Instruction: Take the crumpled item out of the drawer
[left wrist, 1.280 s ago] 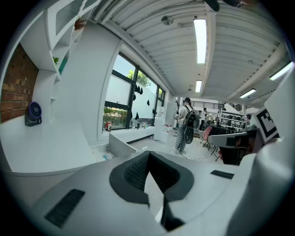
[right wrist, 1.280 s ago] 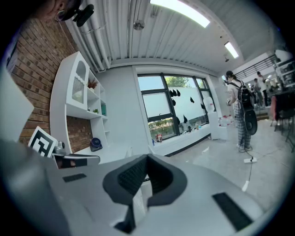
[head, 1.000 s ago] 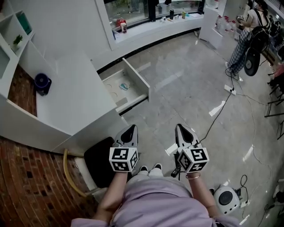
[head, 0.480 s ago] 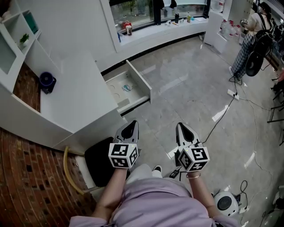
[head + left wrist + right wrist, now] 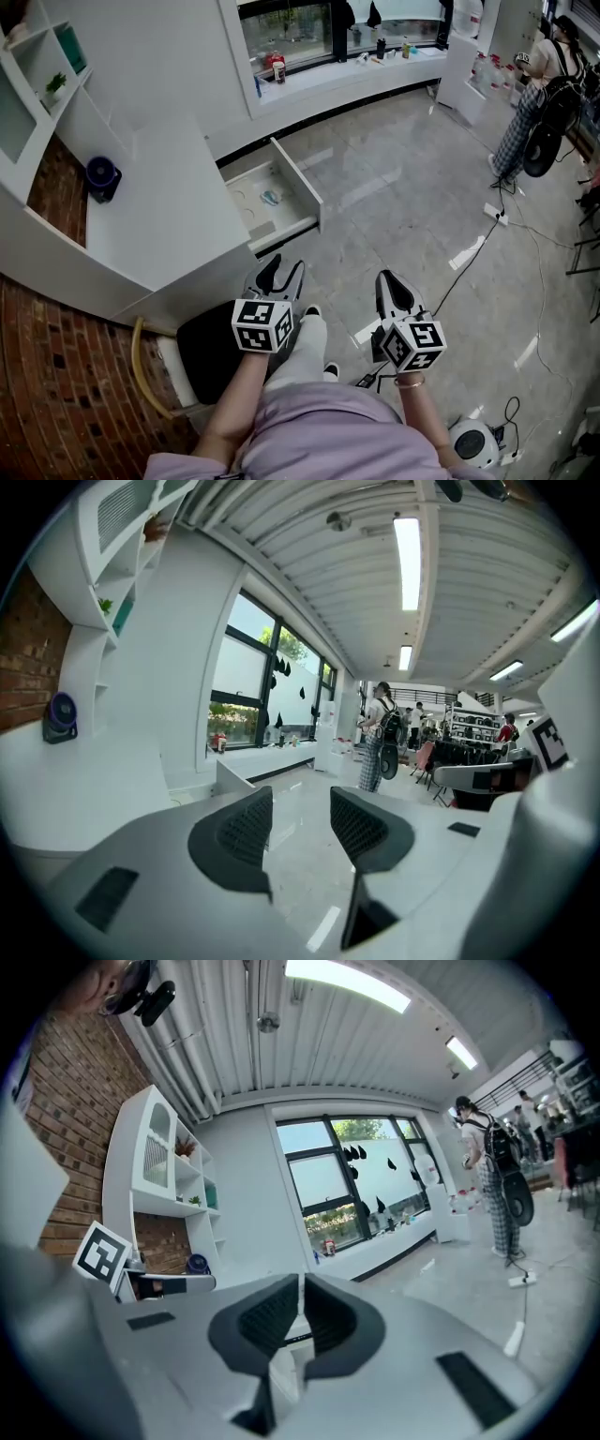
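The white drawer (image 5: 302, 187) stands pulled out of the low cabinet, some way ahead of both grippers. A small bluish crumpled item (image 5: 270, 197) lies on its floor. My left gripper (image 5: 280, 274) is held low over the floor, pointing toward the drawer; its jaws are opening and nothing is between them (image 5: 300, 822). My right gripper (image 5: 390, 281) hangs beside it, to the right, with its jaws shut and empty (image 5: 301, 1314). Neither gripper touches the drawer.
A white counter (image 5: 159, 211) runs along the left, with a blue round object (image 5: 101, 174) in its niche. A black stool (image 5: 208, 345) sits by my left arm. A person (image 5: 530, 103) stands far right; a power strip and cable (image 5: 495, 214) lie on the floor.
The left gripper's jaws have parted from shut. The view has advanced slightly toward the drawer, with one leg stepping forward between the grippers.
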A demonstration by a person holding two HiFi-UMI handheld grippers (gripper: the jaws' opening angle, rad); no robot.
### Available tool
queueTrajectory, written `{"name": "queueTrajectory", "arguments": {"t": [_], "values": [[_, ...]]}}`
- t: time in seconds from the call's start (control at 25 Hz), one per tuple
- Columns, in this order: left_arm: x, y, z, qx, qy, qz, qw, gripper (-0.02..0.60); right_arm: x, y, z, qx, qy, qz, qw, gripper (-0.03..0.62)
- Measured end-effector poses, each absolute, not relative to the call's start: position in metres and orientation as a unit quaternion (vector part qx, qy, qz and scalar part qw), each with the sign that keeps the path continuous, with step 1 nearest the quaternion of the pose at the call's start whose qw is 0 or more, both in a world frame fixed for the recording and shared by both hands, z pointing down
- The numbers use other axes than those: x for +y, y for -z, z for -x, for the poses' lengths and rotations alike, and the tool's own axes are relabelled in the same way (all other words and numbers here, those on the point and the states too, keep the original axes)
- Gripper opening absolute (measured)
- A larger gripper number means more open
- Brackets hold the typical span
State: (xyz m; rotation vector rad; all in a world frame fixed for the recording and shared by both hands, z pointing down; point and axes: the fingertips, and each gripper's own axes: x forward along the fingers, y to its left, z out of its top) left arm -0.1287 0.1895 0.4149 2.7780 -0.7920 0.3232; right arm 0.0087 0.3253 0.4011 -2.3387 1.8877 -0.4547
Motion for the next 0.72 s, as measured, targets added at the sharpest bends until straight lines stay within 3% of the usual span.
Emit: {"name": "queueTrajectory", "arguments": {"t": [0.24, 0.72], "values": [[0.144, -0.426, 0.108, -0.283, -0.120, -0.944, 0.120, 0.212, 0.296, -0.404, -0.033, 0.615, 0.153, 0.772, 0.052, 0.011], [0.026, -0.444, 0.063, -0.298, -0.129, -0.937, 0.132, 0.218, 0.187, -0.415, -0.083, 0.617, 0.179, 0.765, 0.040, 0.011]]}}
